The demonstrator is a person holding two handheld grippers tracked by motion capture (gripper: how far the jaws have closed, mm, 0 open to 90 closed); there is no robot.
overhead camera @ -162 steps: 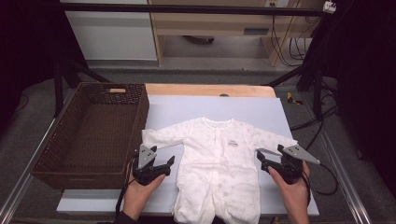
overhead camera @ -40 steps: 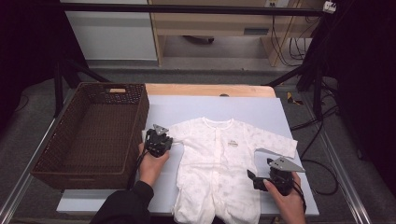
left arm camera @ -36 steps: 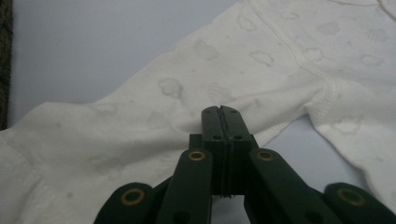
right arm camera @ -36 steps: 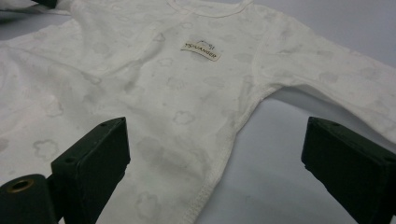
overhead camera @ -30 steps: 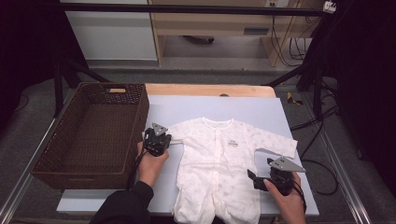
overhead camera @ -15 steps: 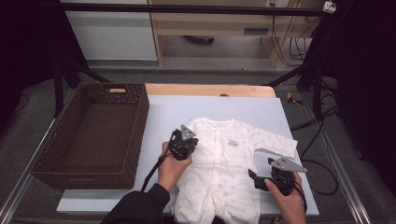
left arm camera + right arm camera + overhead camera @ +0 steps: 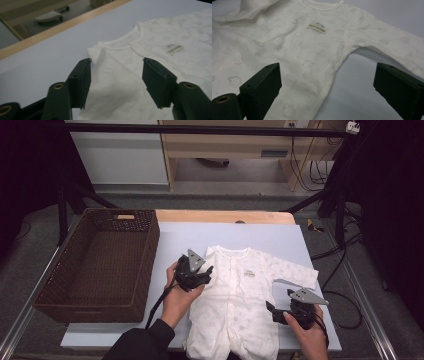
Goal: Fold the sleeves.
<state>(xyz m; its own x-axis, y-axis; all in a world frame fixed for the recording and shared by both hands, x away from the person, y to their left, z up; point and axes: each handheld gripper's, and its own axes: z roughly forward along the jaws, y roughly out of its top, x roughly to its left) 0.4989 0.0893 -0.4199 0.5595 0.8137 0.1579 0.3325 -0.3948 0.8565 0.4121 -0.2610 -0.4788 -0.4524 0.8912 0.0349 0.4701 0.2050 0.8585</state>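
**Desk:** What are the two grippers doing?

**Photographer:** The left gripper (image 7: 202, 272) hangs over the left shoulder of a white, cloud-printed baby romper (image 7: 240, 305), jaws spread wide and gripping nothing. In the left gripper view (image 7: 115, 82) the shoulder fold and the neckline lie between and just beyond the jaws. The right gripper (image 7: 274, 312), likewise released, sits by the garment's right side seam, under the right sleeve (image 7: 387, 42), which runs out to the right.

**Desk:** How does the romper lie?

**Photographer:** Flat on the pale blue-grey table mat (image 7: 190, 235), its long axis running near to far, collar far, legs reaching the near edge. The left sleeve looks folded in over the chest, so my guess is the right sleeve comes next, and the right gripper is nearer it.

**Desk:** Room to move?

**Photographer:** Bare mat beyond the collar. A dark brown woven basket (image 7: 60, 285) stands well to the left; the sleeve's cuff nears the mat's right edge.
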